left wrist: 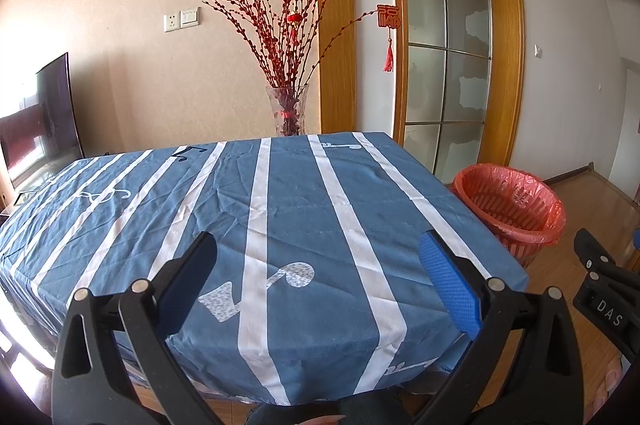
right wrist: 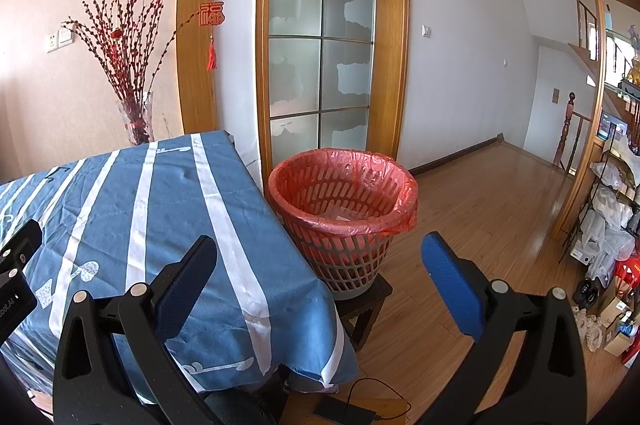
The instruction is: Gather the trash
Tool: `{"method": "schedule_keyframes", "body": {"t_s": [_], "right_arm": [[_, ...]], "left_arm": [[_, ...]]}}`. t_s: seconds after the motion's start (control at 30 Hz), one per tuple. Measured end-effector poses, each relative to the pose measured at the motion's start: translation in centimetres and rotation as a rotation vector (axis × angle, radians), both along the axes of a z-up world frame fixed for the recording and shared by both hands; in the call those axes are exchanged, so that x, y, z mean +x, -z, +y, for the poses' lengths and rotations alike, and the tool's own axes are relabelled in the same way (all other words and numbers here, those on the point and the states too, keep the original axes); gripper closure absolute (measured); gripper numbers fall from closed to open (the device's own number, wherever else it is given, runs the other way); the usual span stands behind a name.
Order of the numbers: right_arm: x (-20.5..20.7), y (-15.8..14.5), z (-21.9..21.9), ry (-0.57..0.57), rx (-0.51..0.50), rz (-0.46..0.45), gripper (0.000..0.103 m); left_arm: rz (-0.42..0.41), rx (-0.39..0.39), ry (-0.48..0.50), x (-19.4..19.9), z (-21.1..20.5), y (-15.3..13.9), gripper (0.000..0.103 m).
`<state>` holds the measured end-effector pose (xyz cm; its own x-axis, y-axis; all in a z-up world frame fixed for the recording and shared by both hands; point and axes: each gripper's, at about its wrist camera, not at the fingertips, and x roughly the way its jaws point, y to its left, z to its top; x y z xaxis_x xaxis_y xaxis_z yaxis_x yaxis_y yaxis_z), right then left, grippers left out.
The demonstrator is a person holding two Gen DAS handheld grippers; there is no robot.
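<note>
I see a desk (left wrist: 280,209) under a blue striped cloth, a glass vase (left wrist: 287,111) of red branches behind it, and a frosted-glass door (right wrist: 320,45).

Red slotted trash basket (right wrist: 343,213) with a red plastic liner sits upright on a little dark stool (right wrist: 366,299). It's right beside the table's corner, some pale scraps inside.

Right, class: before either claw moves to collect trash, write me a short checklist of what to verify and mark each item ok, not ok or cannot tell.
1. Left claw open and holding nothing: ok.
2. Right claw open and holding nothing: ok.
3. Bin upright on its stool, beside the table: ok.
4. Red liner folded over the rim: ok.
5. Trash to pick up on the tablecloth: not ok, none in sight.
6. Room left in the bin: cannot tell.
</note>
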<state>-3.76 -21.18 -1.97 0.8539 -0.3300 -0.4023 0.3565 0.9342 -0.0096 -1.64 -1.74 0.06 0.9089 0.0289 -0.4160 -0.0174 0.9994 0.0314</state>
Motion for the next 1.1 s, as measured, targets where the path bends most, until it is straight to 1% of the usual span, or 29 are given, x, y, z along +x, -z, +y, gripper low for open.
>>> {"method": "schedule_keyframes", "body": {"t_s": [1.1], "right_arm": [[0.03,0.87,0.05,-0.001,0.004,0.012,0.002]], "left_arm": [[0.043,-0.003,-0.009,0.86,0.49,0.28,0.004]]}}
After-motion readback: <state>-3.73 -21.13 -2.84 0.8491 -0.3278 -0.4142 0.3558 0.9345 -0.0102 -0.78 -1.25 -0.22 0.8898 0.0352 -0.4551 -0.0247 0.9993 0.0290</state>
